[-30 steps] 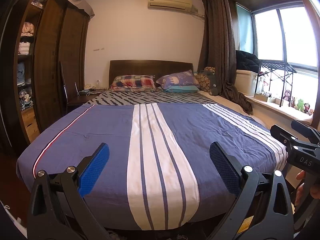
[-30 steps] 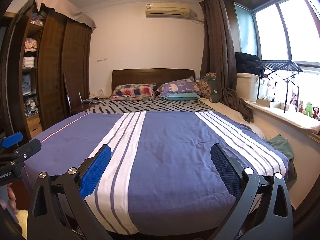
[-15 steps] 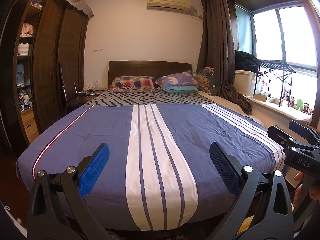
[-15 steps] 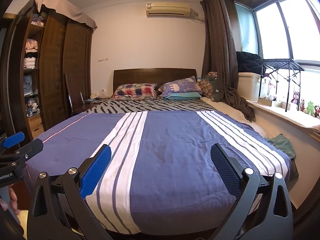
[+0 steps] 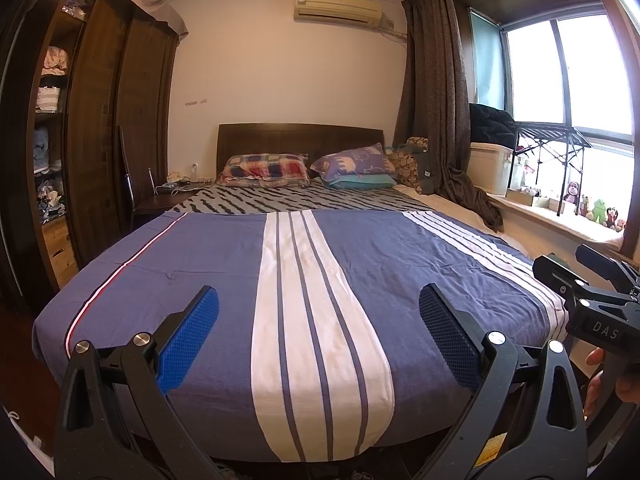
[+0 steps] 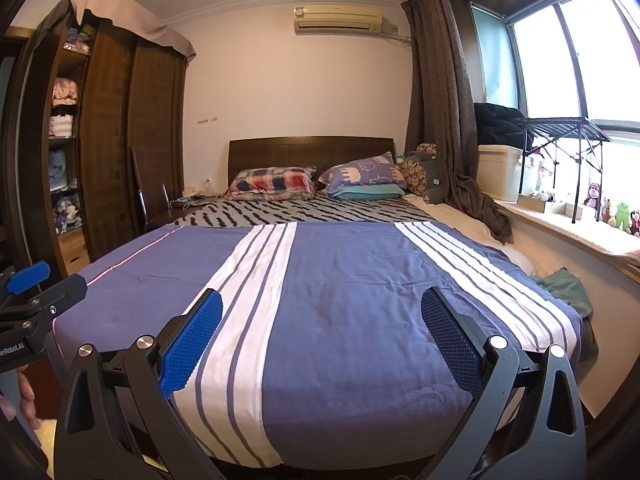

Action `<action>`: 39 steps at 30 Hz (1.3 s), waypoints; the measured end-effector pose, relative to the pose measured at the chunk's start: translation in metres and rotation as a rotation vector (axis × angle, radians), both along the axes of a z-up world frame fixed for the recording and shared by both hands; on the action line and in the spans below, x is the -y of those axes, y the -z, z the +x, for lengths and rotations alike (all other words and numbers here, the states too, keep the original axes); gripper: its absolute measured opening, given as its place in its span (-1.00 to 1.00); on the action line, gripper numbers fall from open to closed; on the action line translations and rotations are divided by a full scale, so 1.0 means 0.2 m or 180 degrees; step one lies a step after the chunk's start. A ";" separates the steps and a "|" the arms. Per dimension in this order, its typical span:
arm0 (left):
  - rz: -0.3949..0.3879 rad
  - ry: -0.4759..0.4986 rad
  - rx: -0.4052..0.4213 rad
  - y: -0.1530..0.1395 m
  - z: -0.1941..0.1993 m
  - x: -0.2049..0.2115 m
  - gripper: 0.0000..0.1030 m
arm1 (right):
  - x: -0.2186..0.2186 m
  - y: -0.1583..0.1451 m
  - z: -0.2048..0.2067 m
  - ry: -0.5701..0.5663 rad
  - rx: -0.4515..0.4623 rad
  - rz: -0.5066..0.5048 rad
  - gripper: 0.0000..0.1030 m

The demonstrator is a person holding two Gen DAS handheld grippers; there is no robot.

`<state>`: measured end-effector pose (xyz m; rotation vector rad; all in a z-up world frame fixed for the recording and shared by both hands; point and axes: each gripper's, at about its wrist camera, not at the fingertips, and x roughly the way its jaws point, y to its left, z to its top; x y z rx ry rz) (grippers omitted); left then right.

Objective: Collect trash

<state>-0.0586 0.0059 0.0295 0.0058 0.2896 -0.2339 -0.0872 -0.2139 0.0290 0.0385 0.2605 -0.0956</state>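
No trash shows in either view. My left gripper hovers open at the foot of a bed covered by a blue spread with white stripes, nothing between its blue pads. My right gripper is also open and empty over the same bed, a little further right. The right gripper appears at the right edge of the left wrist view, held by a hand. The left gripper shows at the left edge of the right wrist view.
Two pillows lie by the dark headboard. A tall wooden wardrobe with clothes shelves stands left, with a nightstand beside it. A window ledge with toys, a white bin and a curtain run along the right. A green cloth lies beside the bed.
Both views have drifted only slightly; the grippers stay open and hold nothing.
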 end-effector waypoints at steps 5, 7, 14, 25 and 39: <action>0.0001 0.0001 0.0002 0.00 0.00 0.00 0.85 | -0.01 0.00 -0.01 -0.0022 0.0003 -0.0004 0.94; -0.0001 0.0008 0.0005 -0.01 0.00 0.00 0.85 | -0.01 0.00 -0.01 -0.0022 0.0001 -0.0008 0.94; 0.0007 0.0015 0.0021 -0.02 0.00 0.00 0.85 | -0.02 0.00 -0.01 -0.0038 0.0011 -0.0004 0.94; 0.0005 0.0011 0.0035 -0.03 0.00 0.00 0.85 | -0.03 -0.01 -0.01 -0.0046 0.0004 -0.0014 0.94; -0.0006 0.0010 0.0037 -0.03 -0.01 -0.01 0.85 | -0.02 -0.02 -0.01 -0.0060 -0.0001 -0.0006 0.94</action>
